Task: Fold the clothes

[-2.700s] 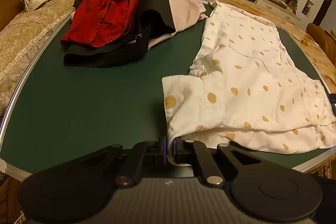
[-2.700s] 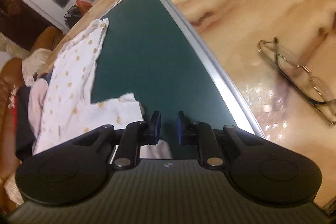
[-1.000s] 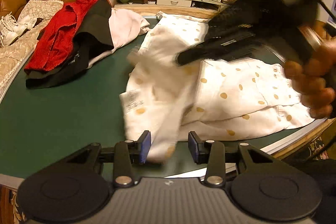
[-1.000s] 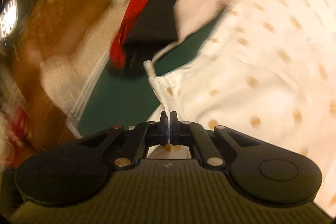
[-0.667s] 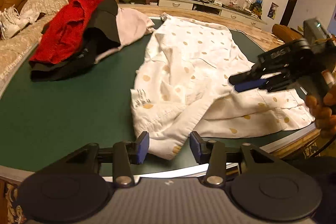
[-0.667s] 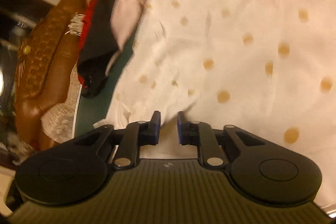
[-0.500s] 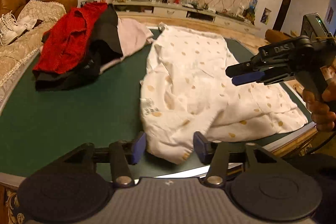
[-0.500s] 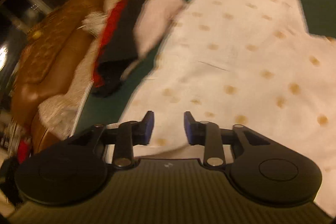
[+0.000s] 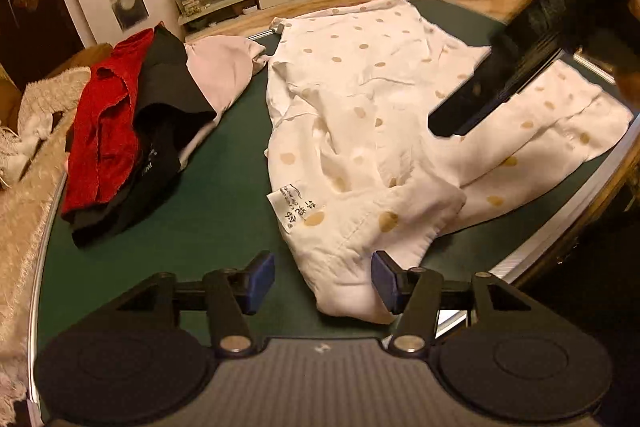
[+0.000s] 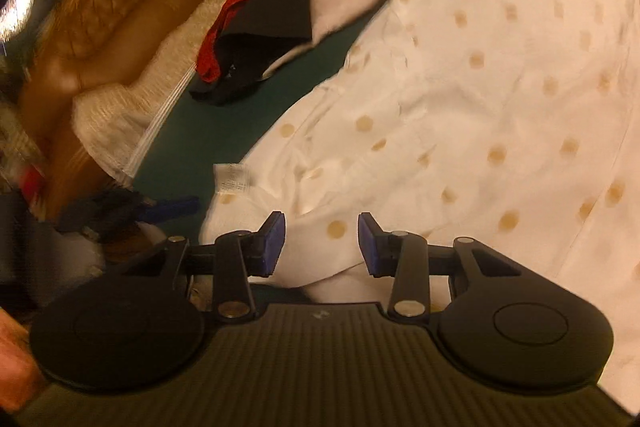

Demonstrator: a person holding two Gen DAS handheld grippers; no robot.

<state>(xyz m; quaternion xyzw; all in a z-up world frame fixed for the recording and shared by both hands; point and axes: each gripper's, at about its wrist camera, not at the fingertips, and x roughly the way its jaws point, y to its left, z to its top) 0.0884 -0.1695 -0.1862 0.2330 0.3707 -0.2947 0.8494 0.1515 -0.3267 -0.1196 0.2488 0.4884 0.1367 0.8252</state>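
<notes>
The white dotted shirt lies spread on the green counter, just right of the pile of red, black and pink clothes, with 1 side already flopped over and its care label showing near the bottom hem. The left tongs are closing, with the hem corner between the pads but not pinched. The right tongs are opening above the cloth, holding nothing. Before the next fold, I would pinch the hem corner cleanly, 1 layer stack only, and smooth the rumpled flap so the crease runs straight.
</notes>
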